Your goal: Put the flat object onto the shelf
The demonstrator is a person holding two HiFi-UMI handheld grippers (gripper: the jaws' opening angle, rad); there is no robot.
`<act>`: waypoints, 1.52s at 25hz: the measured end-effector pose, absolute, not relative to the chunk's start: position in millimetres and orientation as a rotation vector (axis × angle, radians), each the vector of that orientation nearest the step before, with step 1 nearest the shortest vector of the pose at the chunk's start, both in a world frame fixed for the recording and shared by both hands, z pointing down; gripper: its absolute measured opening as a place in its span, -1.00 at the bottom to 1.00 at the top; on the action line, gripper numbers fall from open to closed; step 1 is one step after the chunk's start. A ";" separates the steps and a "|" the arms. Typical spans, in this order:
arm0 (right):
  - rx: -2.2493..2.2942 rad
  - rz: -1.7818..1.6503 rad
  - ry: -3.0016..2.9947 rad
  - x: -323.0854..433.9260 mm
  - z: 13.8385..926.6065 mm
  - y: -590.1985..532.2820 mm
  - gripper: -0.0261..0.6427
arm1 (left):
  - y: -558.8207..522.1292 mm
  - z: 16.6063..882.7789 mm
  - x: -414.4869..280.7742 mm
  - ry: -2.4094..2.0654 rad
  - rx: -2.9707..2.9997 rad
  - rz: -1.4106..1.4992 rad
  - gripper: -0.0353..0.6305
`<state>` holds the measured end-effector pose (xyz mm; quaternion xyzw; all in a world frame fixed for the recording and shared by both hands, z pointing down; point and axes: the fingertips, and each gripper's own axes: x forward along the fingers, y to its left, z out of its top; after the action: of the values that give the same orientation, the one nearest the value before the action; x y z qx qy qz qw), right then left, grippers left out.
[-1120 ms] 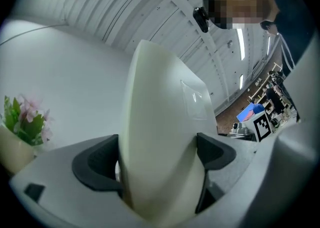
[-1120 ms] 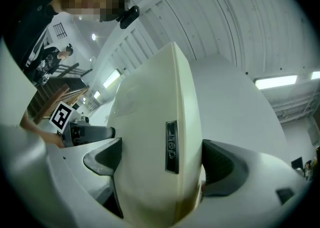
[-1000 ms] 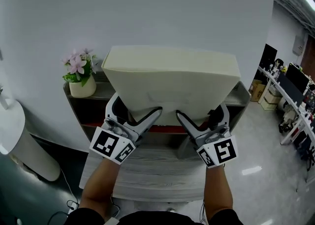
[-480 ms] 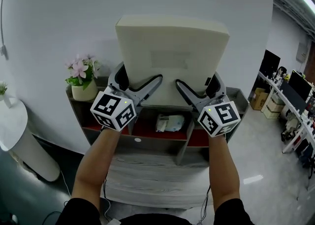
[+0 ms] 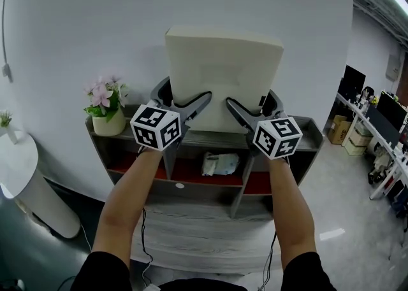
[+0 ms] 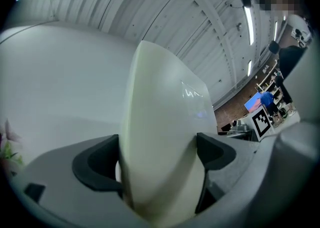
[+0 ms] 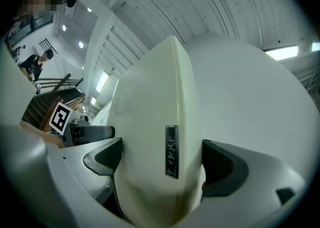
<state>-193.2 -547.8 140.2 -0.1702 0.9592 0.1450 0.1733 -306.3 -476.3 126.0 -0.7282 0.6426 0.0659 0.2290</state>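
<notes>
A potted pink flower point(image 5: 104, 106) stands at the left end of the shelf point(image 5: 210, 138) top. A crumpled white packet point(image 5: 215, 163) lies in its middle compartment. A round white table point(image 5: 29, 181) stands beside its left end.

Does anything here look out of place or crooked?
Nothing looks damaged or spilled. The cream flat object stands on edge over the shelf, clamped by the left gripper and right gripper, not lying down. The flower pot stands upright.

One pad point(image 5: 223, 73), two grippers point(image 5: 199, 100) point(image 5: 233, 104), one shelf point(image 5: 210, 138), one flowerpot point(image 5: 108, 123), one packet point(image 5: 220, 161).
</notes>
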 end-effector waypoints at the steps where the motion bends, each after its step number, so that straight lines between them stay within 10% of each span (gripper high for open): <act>1: -0.490 0.405 2.729 -195.1 142.8 -551.8 0.52 | -481.2 129.0 -308.7 1.776 -2.017 0.178 0.56; 38: -0.607 0.348 2.754 -201.0 153.6 -584.3 0.52 | -502.7 141.6 -338.3 1.857 -2.018 0.133 0.63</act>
<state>-201.0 -584.3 153.6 -0.2112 0.9583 0.1212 0.1495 -338.3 -502.7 141.6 -0.7205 0.6632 0.0474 0.1967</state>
